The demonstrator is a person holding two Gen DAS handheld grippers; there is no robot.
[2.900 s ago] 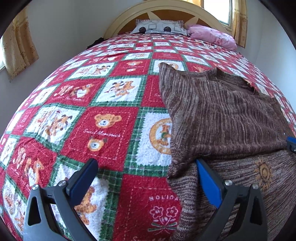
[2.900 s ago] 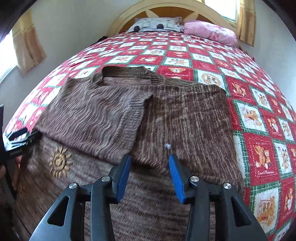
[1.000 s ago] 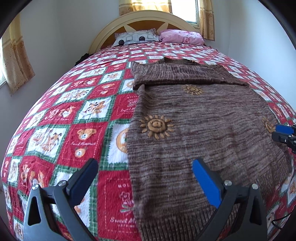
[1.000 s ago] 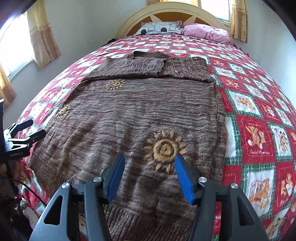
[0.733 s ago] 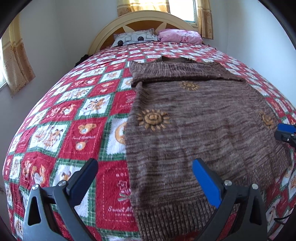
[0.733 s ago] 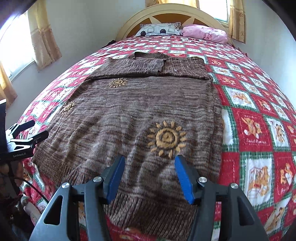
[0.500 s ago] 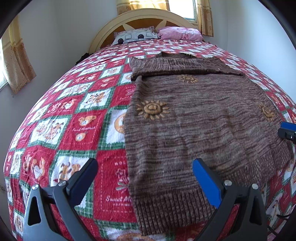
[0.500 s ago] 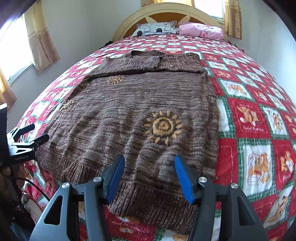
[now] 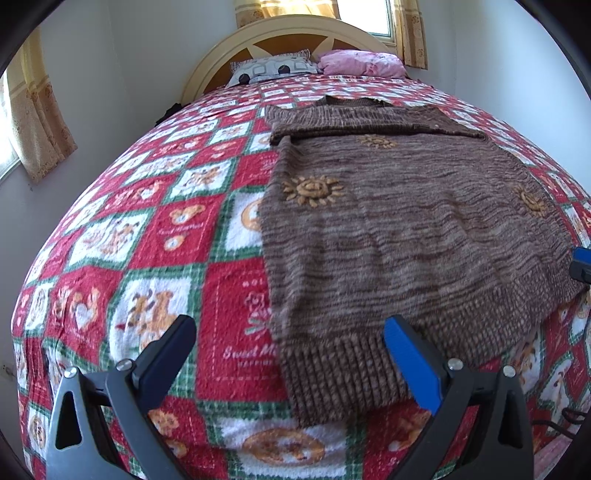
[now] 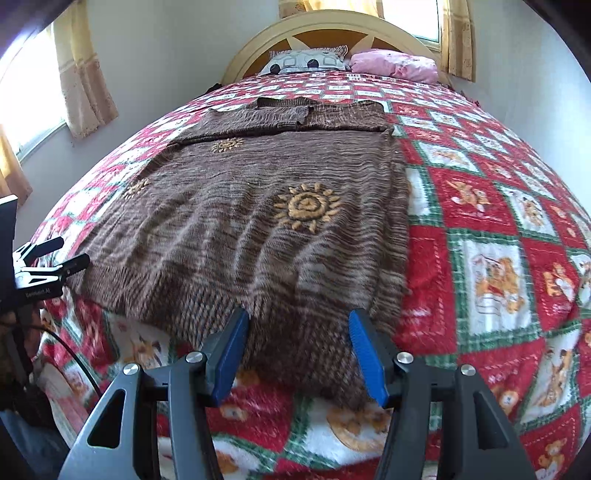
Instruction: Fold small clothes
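1. We work over a bed [image 9: 110, 236] covered in a red, white and green bear-print quilt, with pillows at the headboard [image 10: 332, 33].
2. On it lies the brown knit sweater [image 10: 258, 221], flat, its ribbed hem [image 9: 343, 373] nearest us and hanging close to the bed's foot edge.
3. Both sleeves [image 10: 280, 118] already sit folded across the chest near the collar; we judge the body folds are left to do.
4. Our left tongs [image 9: 291, 354] gape wide over the hem's left corner, holding nothing.
5. Our right tongs [image 10: 299, 354] stand open, straddling the hem near its right corner, not yet gripping it.
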